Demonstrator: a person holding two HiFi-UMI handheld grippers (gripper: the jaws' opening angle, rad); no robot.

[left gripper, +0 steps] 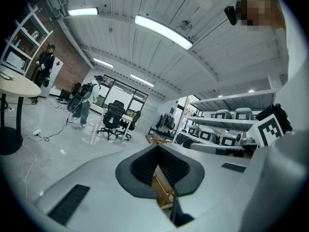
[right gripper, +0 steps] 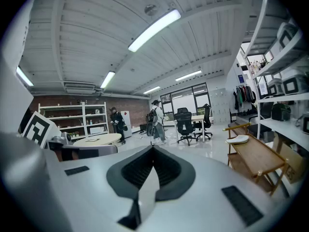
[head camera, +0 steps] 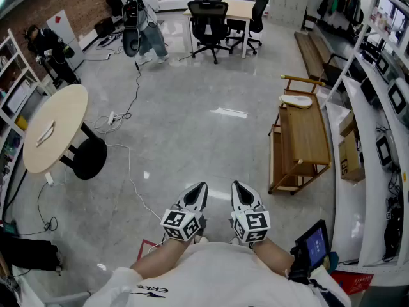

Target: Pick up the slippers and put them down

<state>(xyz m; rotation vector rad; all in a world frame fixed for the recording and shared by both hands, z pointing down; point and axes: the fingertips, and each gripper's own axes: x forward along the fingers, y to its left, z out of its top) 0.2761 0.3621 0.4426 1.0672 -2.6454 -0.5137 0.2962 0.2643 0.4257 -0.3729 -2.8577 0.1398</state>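
— Two claws sit close in front of us, and both are clenched on nothing. The left gripper (head camera: 202,186) has its jaws pressed tip to tip, and the right gripper (head camera: 235,184) looks the same. Each gripper view shows only floor and room past the tips.

— So we haven't begun the pick?

— We judge not. We're at the approach, standing off with nothing in hand.

— Where is the thing we're after?

— Ahead and to our right stands a wooden rack (head camera: 307,139). The slipper (head camera: 297,100) lies on the far end of its top shelf, well apart from both grippers.

— One slipper or a pair?

— We make out one pale, low, rounded shape lying flat. We cannot tell from here whether a second is tucked under or behind it. It looks soft and light, so we'd expect it to give under the pads.

— What does our next move call for?

— We need to get closer to the rack and open one gripper. Then we bring it in roughly level over the shelf and take the slipper by its edge. The raised handle bar (head camera: 300,78) at that end may crowd the reach, so we'd come in from the side.

— Anything further off?

— Cables (head camera: 128,171) trail past a round table (head camera: 54,126) on our left. Office chairs (head camera: 208,15) and a person (head camera: 144,18) with a backpack are at the far end of the room. None of it lies between us and the rack.
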